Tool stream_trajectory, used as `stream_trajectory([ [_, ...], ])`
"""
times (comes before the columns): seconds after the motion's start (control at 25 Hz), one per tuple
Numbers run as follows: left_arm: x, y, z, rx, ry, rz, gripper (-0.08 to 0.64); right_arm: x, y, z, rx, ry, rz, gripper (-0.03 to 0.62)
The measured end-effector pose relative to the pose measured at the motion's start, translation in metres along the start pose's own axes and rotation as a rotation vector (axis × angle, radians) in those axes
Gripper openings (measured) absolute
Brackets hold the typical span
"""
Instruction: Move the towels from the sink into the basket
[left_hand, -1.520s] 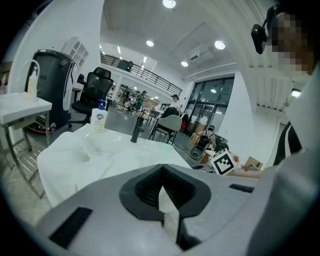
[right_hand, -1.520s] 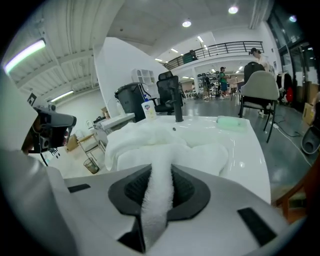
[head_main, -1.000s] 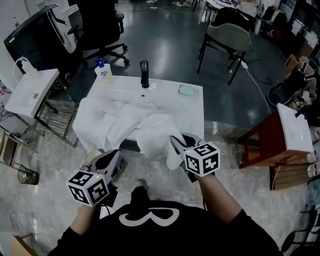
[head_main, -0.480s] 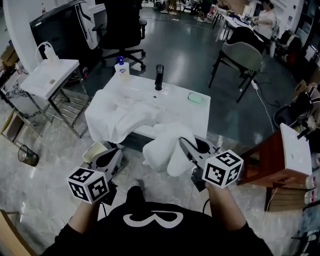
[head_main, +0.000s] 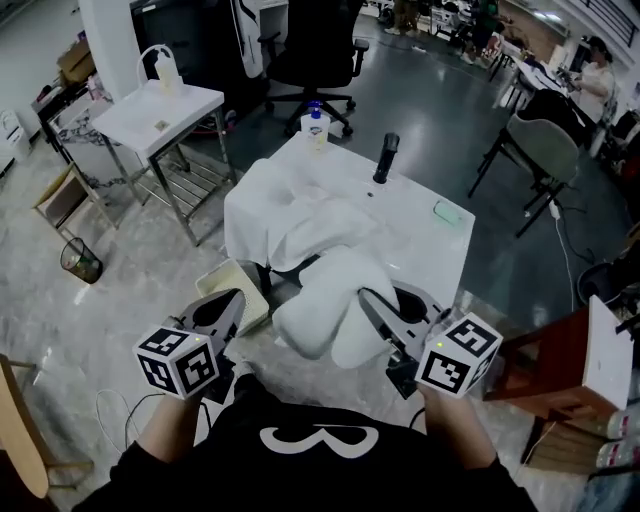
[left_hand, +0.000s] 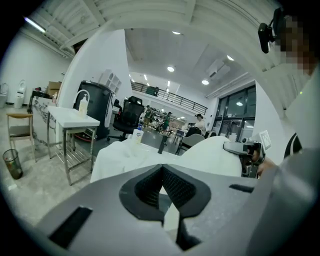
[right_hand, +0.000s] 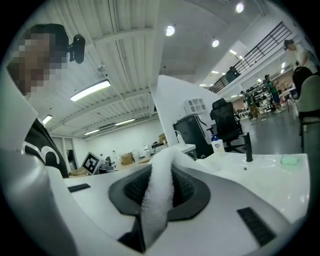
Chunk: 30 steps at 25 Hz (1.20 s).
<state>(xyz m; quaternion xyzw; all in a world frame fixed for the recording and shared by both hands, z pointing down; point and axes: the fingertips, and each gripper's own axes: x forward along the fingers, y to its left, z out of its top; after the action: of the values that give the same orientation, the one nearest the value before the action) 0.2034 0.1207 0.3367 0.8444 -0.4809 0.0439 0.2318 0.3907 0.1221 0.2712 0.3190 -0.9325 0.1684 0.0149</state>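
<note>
Pale stone floor, white sink: towel in right grip

Nearest me, my right gripper (head_main: 372, 303) pinches a thick white towel (head_main: 325, 315), which hangs bunched to the left of its jaws, in front of the sink (head_main: 425, 225). My left gripper (head_main: 222, 308) is pressed together, empty. Just beyond it the cream basket (head_main: 236, 290) sits on the floor. Farther off, a second towel (head_main: 290, 215) drapes the sink.

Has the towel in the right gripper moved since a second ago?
Yes. The towel has come off the sink, away from the faucet, toward the person.
</note>
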Motion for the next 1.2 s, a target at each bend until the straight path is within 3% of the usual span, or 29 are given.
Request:
stream_trajectory([
  [0.56, -0.045, 0.161, 0.015, -0.099, 0.010, 0.134, 0.006, 0.208, 0.040, -0.050, 0.030, 0.216, 0.144, 0.072],
  [0.88, -0.053, 0.268, 0.025, -0.103, 0.040, 0.175, 0.006, 0.328, 0.038, -0.104, 0.056, 0.354, 0.135, 0.072],
  [1.2, -0.042, 0.352, 0.005, -0.147, 0.100, 0.178, 0.006, 0.427, 0.014, -0.167, 0.086, 0.471, 0.068, 0.072],
])
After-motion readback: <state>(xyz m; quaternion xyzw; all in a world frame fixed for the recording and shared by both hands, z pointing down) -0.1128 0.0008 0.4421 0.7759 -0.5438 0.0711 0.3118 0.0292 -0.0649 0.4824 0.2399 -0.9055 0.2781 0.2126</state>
